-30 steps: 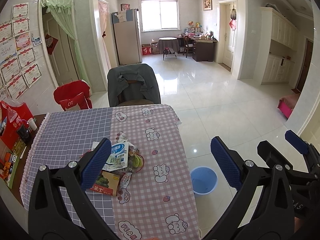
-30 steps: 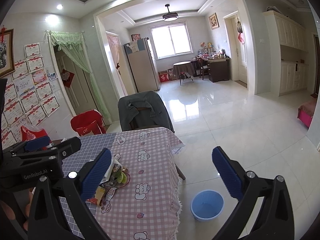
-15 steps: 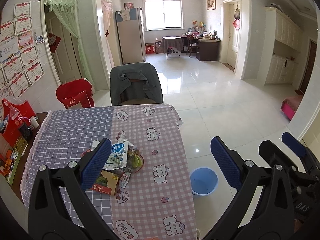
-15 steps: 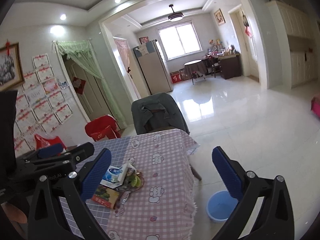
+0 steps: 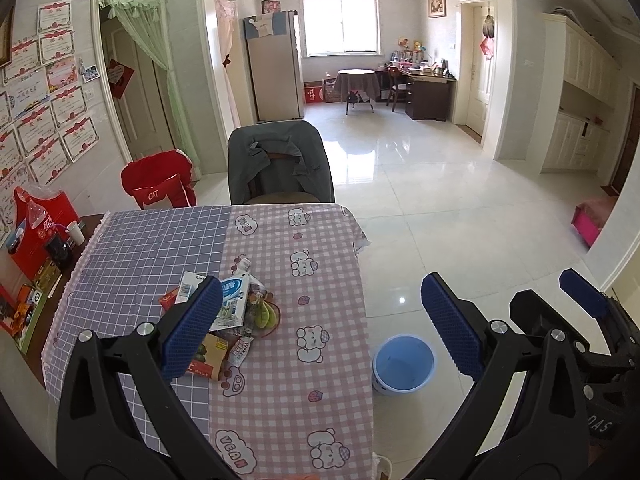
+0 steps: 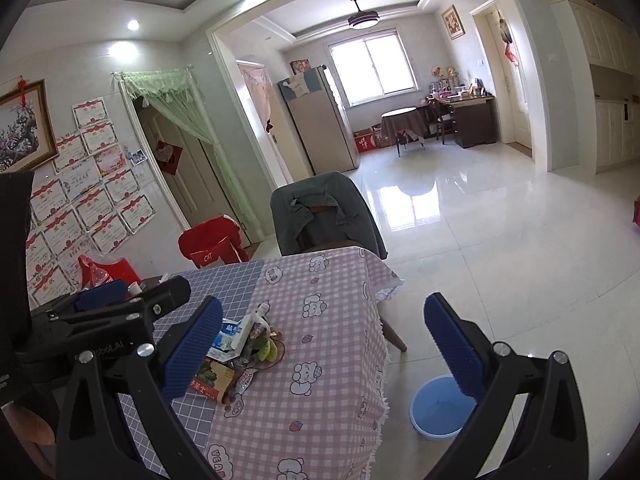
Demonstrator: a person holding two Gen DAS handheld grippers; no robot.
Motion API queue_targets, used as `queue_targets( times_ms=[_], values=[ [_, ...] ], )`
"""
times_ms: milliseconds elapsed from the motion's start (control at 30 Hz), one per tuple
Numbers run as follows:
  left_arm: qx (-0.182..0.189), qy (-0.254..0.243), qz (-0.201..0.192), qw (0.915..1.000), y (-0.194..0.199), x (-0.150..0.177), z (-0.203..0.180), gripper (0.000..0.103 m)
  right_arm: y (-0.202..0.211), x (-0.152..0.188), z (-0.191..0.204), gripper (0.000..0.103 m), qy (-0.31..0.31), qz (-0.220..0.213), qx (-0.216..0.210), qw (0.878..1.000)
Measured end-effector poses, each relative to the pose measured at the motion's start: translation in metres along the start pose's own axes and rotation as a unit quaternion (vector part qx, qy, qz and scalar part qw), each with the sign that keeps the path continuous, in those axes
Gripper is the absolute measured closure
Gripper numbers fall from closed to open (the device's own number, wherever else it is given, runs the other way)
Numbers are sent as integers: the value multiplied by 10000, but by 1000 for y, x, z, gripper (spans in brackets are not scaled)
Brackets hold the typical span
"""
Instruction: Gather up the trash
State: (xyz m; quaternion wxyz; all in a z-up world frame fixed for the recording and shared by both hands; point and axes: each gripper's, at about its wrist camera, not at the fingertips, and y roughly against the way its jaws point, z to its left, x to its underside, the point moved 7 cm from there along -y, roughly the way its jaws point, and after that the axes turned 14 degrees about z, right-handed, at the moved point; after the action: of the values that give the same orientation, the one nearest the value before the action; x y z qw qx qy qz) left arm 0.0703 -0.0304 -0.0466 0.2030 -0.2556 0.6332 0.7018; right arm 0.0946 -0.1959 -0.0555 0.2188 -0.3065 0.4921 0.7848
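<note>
**Trash pile on table: not yet picked up**

Item: trash pile [image 5: 230,320] of cartons, wrappers and peel, mid-table on the checked tablecloth [image 5: 320,280]; blue bucket [image 5: 402,364] on the floor just beside the table. Handling, judged: light, crushable, slippery film; pinch carton edges first. Left gripper [image 5: 320,332] and right gripper [image 6: 320,344]: both spread wide, empty, above the pile.

Daylight pours in through the far window [image 5: 340,24], which is blown out to near white, and recessed ceiling spots [image 6: 132,24] add small hot points. The polished floor [image 5: 440,200] mirrors the window as a broad glare patch. Both views are sharp at centre and evenly bright. Fisheye distortion bows door frames and walls, and black vignetting cuts the corners. Shadows are soft and faint.
</note>
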Motion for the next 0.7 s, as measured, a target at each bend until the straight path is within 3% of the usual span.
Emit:
queue_targets(
  times_ms=[367, 700],
  values=[
    [-149, 102, 64, 9998, 5, 7, -22, 5, 8, -2, -19, 4, 153, 58, -58, 9998],
    [-153, 76, 155, 9997, 0, 8, -10, 5, -1, -1, -14, 4, 32, 160, -84, 9998]
  ],
)
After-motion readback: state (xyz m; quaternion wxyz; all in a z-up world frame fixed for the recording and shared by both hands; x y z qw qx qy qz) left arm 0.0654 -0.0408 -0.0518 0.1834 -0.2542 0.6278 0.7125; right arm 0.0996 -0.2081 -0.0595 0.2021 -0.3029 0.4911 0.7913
